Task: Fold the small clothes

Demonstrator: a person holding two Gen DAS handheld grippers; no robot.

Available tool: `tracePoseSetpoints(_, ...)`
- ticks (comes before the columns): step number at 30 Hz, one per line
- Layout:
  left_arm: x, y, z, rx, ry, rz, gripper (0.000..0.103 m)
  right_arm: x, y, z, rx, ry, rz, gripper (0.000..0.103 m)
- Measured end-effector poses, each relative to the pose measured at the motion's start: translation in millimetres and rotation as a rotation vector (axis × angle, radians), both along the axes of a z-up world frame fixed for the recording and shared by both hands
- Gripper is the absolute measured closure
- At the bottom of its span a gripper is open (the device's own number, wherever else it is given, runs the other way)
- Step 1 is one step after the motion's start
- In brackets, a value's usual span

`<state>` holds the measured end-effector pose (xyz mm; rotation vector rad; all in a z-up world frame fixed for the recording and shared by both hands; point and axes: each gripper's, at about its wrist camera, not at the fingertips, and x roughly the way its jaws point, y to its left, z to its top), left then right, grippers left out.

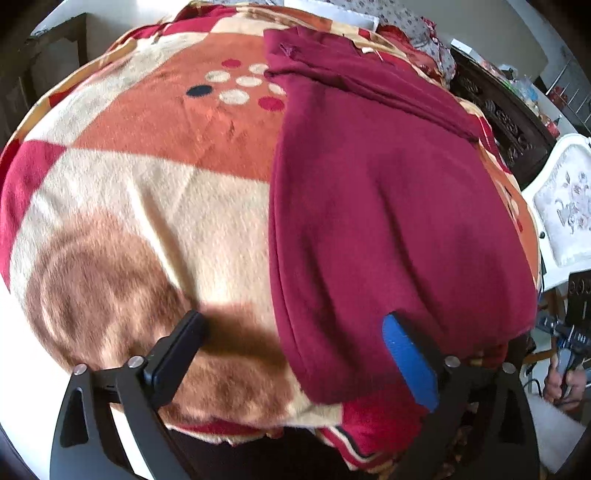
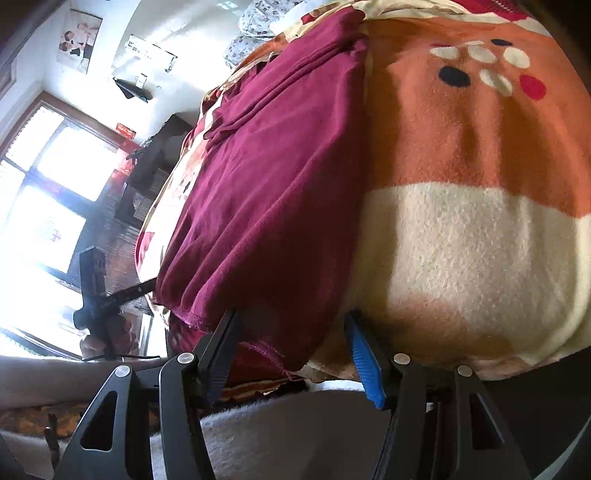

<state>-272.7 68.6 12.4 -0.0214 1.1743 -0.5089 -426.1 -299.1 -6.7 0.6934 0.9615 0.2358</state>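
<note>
A maroon garment (image 1: 369, 192) lies folded lengthwise on a patterned blanket (image 1: 177, 177), along its right side. My left gripper (image 1: 291, 325) is open, its fingers straddling the garment's near left hem, just above it. In the right wrist view the same garment (image 2: 273, 177) runs along the blanket's (image 2: 461, 229) left part. My right gripper (image 2: 291, 325) is open, its jaws either side of the garment's near corner and hem. I cannot tell if either touches the cloth.
The blanket covers a bed. A dark carved headboard (image 1: 498, 122) and a white chair (image 1: 561, 206) stand at the right. A bright window (image 2: 48, 192) and a dark cabinet (image 2: 147, 173) are at the left. Flowered bedding (image 1: 413, 22) lies at the far end.
</note>
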Motion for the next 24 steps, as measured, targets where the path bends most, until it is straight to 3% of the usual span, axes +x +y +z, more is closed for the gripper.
tracePoseSetpoints(7,-1,-3,-6,0.016,0.029,0.025,0.0,-5,0,-1,0.025,-0.016,-0.008,0.039)
tracePoseSetpoints(9,0,-4,-6,0.023,0.033,0.032,0.0,-6,2,1,0.008,-0.033,-0.012,0.045)
tracePoseSetpoints(11,0,-4,-6,0.022,0.038,0.05,0.0,-6,8,3,-0.041,-0.044,-0.01,0.081)
tracePoseSetpoints(13,3,-6,-6,0.023,0.041,0.065,0.0,-7,7,5,-0.062,-0.055,-0.031,0.092)
tracePoseSetpoints(18,5,-8,-7,0.031,0.042,0.069,0.0,-22,-11,22,-0.124,-0.093,-0.09,0.094)
tracePoseSetpoints(24,3,-15,-8,0.064,0.026,0.078,0.0,-15,-6,4,-0.112,-0.043,-0.052,0.094)
